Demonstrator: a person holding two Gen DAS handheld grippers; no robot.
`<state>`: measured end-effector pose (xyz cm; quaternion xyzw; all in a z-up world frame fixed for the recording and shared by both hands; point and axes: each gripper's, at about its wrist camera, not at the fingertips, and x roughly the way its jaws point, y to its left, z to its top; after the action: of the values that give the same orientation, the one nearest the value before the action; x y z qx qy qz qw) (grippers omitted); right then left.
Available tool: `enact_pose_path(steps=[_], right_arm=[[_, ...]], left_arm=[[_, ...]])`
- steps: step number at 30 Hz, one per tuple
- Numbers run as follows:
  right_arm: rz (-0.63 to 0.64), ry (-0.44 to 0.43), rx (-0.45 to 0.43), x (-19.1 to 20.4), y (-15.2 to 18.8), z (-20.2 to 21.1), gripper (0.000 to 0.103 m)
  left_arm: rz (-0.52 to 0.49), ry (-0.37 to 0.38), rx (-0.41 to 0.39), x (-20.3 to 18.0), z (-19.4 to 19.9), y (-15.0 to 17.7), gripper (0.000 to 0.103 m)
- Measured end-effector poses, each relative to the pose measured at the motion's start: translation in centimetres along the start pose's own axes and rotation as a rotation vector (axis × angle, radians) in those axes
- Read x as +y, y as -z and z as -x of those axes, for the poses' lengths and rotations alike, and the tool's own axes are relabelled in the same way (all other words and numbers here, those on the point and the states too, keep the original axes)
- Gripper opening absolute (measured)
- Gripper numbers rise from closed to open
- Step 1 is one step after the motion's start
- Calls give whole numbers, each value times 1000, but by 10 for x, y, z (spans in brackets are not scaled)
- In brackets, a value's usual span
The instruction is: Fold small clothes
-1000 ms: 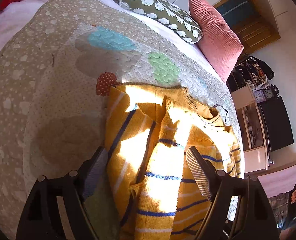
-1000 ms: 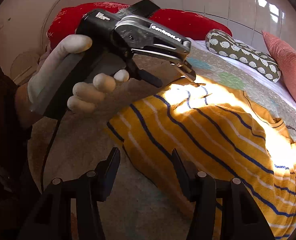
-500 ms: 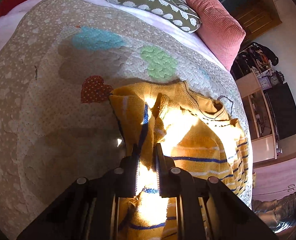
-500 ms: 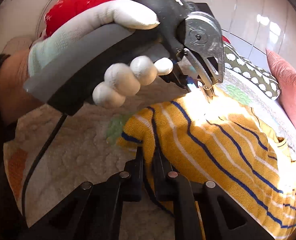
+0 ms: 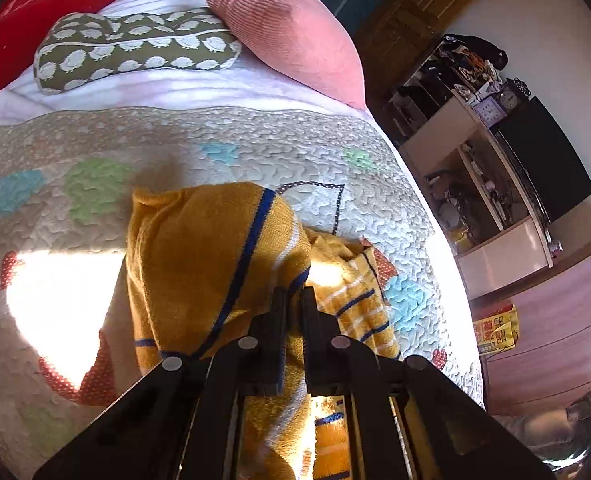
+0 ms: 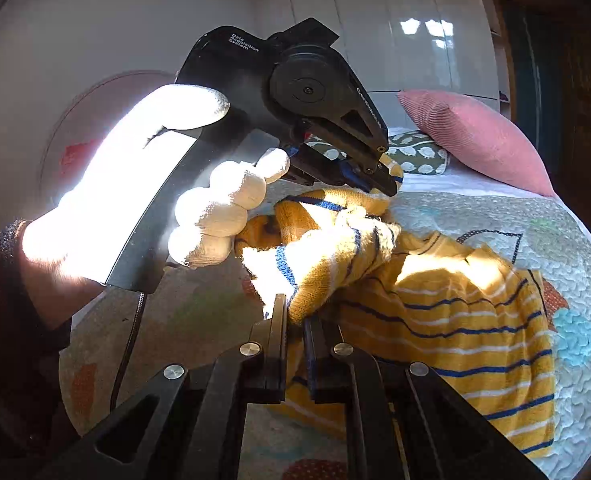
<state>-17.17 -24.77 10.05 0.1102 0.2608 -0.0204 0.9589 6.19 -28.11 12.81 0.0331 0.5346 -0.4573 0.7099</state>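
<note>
A small yellow sweater (image 5: 199, 264) with blue and white stripes lies on the quilted bed cover (image 5: 255, 140). My left gripper (image 5: 293, 300) is shut on one edge of it and holds the fabric lifted, draped in front of the camera. In the right wrist view the sweater (image 6: 475, 332) is bunched and partly raised. My right gripper (image 6: 295, 312) is shut on another edge. The left gripper (image 6: 379, 184), held by a white-gloved hand, shows there pinching the sweater above the bed.
A pink cushion (image 5: 287, 28), a green patterned pillow (image 5: 135, 52) and a red pillow (image 5: 27, 20) lie at the head of the bed. Shelves and a dark screen (image 5: 543, 160) stand beyond the bed's right edge. Bright sun patches fall on the cover.
Both grippers closed on the sweater's edge, then lifted it and carried it over toward the far side. The sweater is now raised and bunched instead of lying flat.
</note>
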Motion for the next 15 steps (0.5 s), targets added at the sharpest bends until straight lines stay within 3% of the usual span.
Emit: enact_pose_path(steps=[5,10,12,15], right_arm=[[-227,53,35,-82,31,23,7],[-363,6,106,-121,65,28,8],[-366,-15,119,-122,66,28,9],[-376,-34,78,-125,55,47,18]], left_arm=[[-85,-5,73,-60,-60,5,6],[-63,77,68,-66,-51,7,7],[-53,67,38,-61,-30,10,11],[-48,21,-33,-47,6,24,35]])
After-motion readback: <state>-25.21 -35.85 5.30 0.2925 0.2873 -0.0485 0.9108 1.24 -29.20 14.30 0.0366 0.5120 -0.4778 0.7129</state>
